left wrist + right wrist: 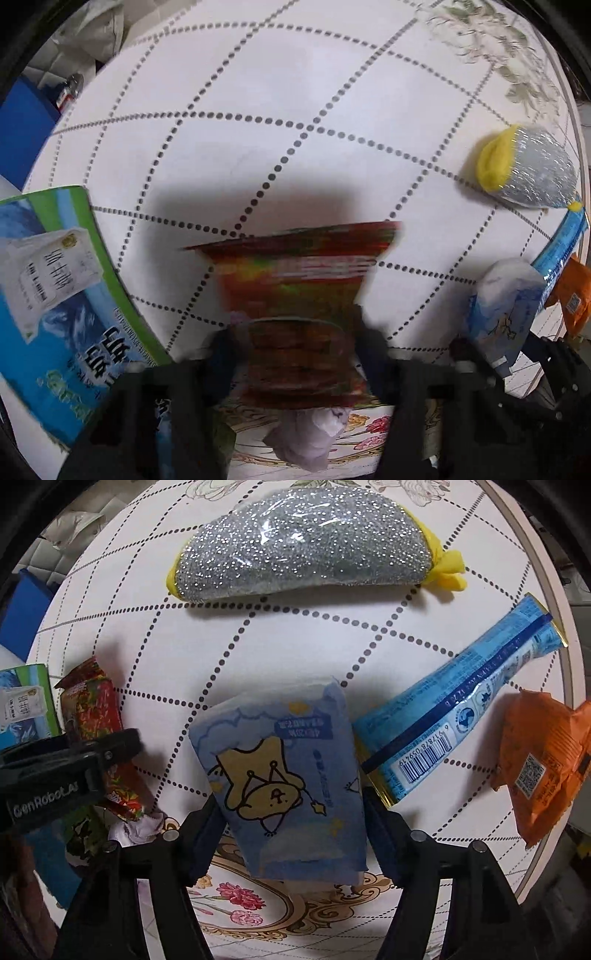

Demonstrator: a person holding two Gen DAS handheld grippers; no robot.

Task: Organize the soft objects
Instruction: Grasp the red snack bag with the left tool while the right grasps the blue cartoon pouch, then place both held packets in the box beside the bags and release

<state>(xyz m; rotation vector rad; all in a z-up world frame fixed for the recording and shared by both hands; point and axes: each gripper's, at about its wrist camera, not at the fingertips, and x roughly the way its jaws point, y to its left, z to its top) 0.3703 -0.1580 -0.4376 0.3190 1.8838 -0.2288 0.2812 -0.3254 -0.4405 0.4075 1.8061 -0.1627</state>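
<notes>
My left gripper is shut on a red snack packet, blurred by motion, held just above the round white table. The same packet and left gripper show at the left of the right wrist view. My right gripper is shut on a blue tissue pack with a star cartoon, which also appears at the right of the left wrist view. A silver-and-yellow scrubbing sponge lies farther back on the table.
A green-and-blue box lies at the table's left. A long blue wrapper and an orange packet lie at the right. A pale crumpled item lies under the left gripper. A blue bin stands off the table.
</notes>
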